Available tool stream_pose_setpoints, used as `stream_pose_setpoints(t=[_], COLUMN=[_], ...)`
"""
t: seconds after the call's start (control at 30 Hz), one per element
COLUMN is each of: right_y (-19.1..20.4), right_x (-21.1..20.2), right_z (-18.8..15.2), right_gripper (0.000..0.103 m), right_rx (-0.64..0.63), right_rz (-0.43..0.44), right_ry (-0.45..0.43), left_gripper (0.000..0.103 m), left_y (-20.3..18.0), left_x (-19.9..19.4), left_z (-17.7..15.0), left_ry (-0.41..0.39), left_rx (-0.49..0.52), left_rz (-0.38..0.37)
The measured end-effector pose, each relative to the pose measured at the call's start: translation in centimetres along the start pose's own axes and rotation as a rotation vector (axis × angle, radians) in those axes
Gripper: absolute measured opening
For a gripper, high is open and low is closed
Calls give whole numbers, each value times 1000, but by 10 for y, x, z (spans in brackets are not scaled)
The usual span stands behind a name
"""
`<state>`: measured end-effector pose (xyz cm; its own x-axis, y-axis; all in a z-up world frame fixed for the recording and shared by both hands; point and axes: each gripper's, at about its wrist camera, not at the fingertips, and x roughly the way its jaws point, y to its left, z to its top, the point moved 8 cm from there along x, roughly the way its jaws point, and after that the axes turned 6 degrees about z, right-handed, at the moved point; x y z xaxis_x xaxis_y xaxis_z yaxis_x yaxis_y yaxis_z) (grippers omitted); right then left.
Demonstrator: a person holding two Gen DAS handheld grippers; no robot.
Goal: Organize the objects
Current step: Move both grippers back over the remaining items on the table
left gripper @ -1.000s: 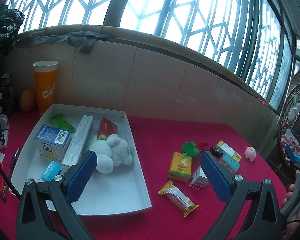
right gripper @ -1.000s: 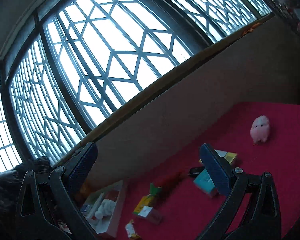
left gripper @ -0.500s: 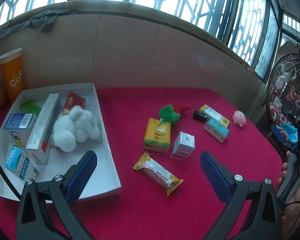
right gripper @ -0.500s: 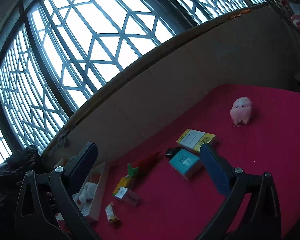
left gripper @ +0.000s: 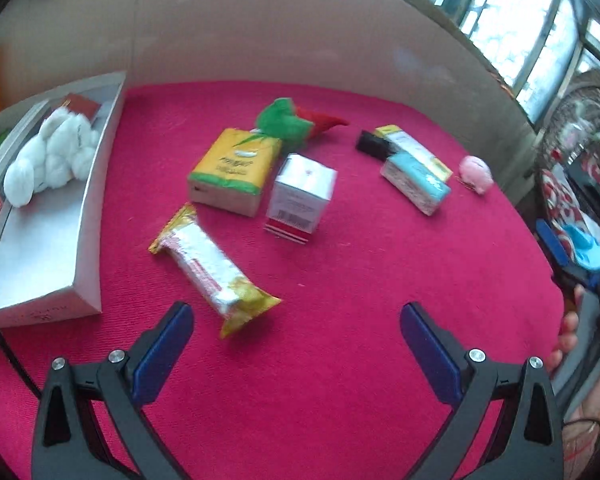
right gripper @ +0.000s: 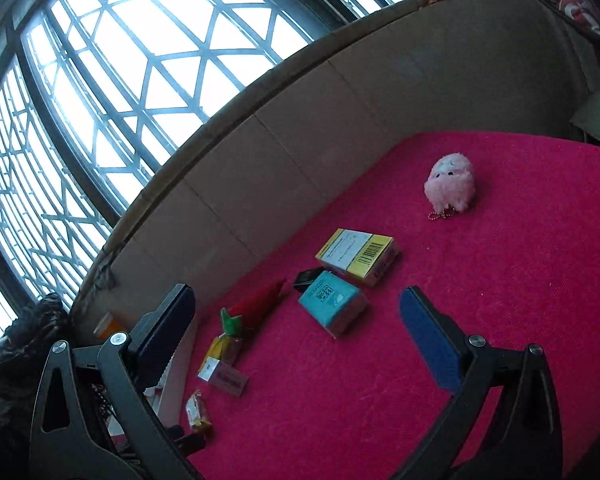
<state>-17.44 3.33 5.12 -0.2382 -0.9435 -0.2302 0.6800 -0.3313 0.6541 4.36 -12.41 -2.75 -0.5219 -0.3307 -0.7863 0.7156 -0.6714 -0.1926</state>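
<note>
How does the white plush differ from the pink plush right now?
The white plush lies inside the tray; the pink plush sits loose on the red cloth. The white one looks bigger. The pink one trails a small bead chain; none shows on the white one. Both are fluffy, and neither is held.

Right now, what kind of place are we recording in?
Probably a home, at a table by a window. A red tablecloth runs up to a tan half-wall under a lattice-barred window. Household odds lie about: a pink plush toy, a tissue pack, and a white tray.
</note>
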Motion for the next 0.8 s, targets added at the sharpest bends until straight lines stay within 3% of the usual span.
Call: stream_pose_setpoints(t=[0.37,0.5,0.63,0.8], right_y=[-19,-25,-33,-34], right_x=[1,-2,1,7], right_z=[0,3,0,-5], right_gripper=[103,103,103,103], right_rx=[53,59,80,72], right_rz=[-19,-33,-51,-68], right_ry=[16,8,15,37], left_gripper=[103,103,89,76], left_y=[11,5,-9,-5], left_x=[40,43,40,37], left_z=[30,28,24,24], left_ry=[27,4,-19,-35], left_rx=[-33,54,149,165], left_rz=[64,75,31,37])
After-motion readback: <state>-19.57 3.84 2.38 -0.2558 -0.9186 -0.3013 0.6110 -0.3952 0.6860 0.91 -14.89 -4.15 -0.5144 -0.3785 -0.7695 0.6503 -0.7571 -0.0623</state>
